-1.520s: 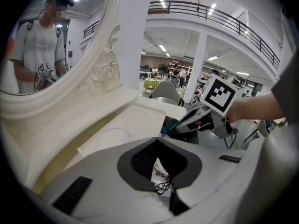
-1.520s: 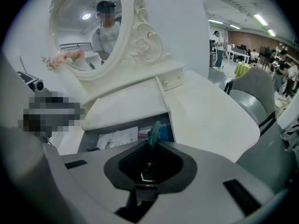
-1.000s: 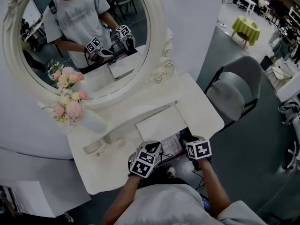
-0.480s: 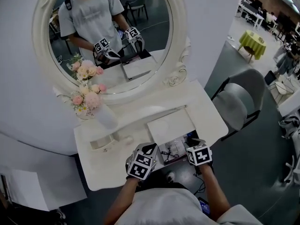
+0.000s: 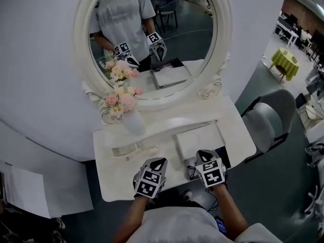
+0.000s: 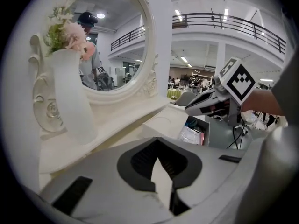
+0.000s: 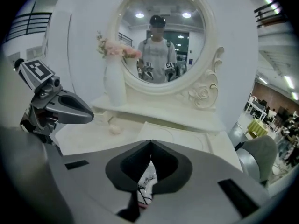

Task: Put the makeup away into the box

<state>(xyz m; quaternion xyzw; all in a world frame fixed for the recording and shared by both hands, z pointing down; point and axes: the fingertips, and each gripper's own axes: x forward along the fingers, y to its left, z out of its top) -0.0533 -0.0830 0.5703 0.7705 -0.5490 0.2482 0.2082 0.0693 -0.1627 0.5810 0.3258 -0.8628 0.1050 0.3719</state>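
Jaws shut, both empty; we see small pale item (image 7: pixel 114 129) ahead of left gripper (image 5: pixel 155 161), box (image 5: pixel 198 139) by right gripper (image 5: pixel 202 154).

Light's soft and even indoors, head view a bit dim and greyish. Ceiling lights (image 6: pixel 178 14) blow out slightly; the 2 gripper views bulge fisheye-style, black corners, blurry up close.

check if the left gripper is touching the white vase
Apart. The head view shows the left gripper at the table front edge and the white vase back by the mirror, bare surface between.
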